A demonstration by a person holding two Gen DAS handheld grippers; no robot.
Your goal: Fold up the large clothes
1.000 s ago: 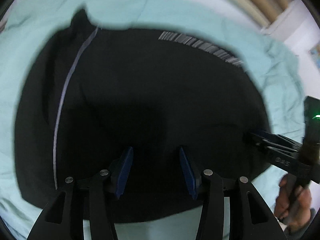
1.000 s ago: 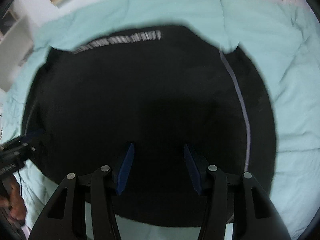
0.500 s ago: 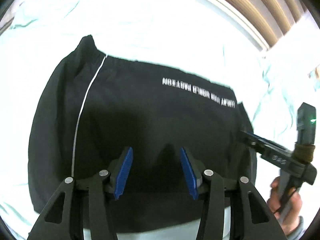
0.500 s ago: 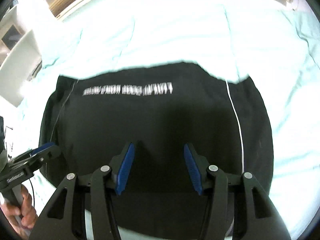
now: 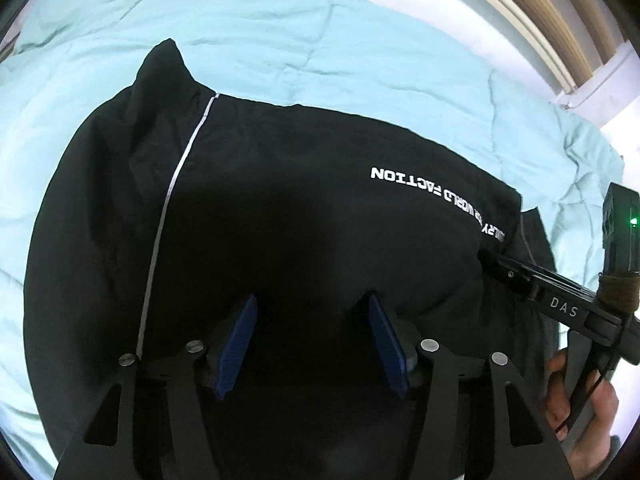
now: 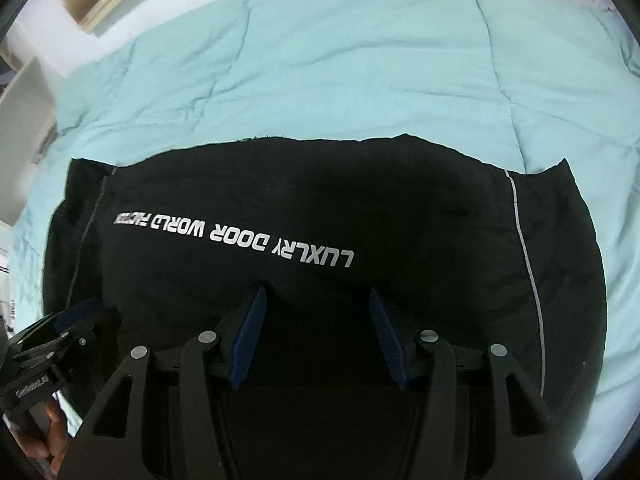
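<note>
A black garment (image 5: pixel 300 200) lies folded flat on a light teal duvet (image 5: pixel 280 40), with white lettering (image 6: pixel 236 240) across it and a thin white stripe (image 5: pixel 176 184) down one side. My left gripper (image 5: pixel 310 304) hovers over its near part, jaws opening, nothing between the blue pads. My right gripper (image 6: pixel 317 292) hangs over the same garment (image 6: pixel 400 220), open and empty. Each gripper shows in the other's view: the right gripper (image 5: pixel 490 260) at the garment's right edge, the left gripper (image 6: pixel 78 310) at its left edge.
The duvet (image 6: pixel 360 80) spreads wide beyond the garment's far edge. A wooden slatted frame (image 5: pixel 520 12) runs along the far side of the bed, and a white shelf unit (image 6: pixel 24 92) stands at the left. A person's hand (image 5: pixel 580 400) holds each gripper handle.
Both grippers have drawn back across the garment, so its far edge sits lower in view and more duvet shows beyond. The left jaws stand a little wider.
</note>
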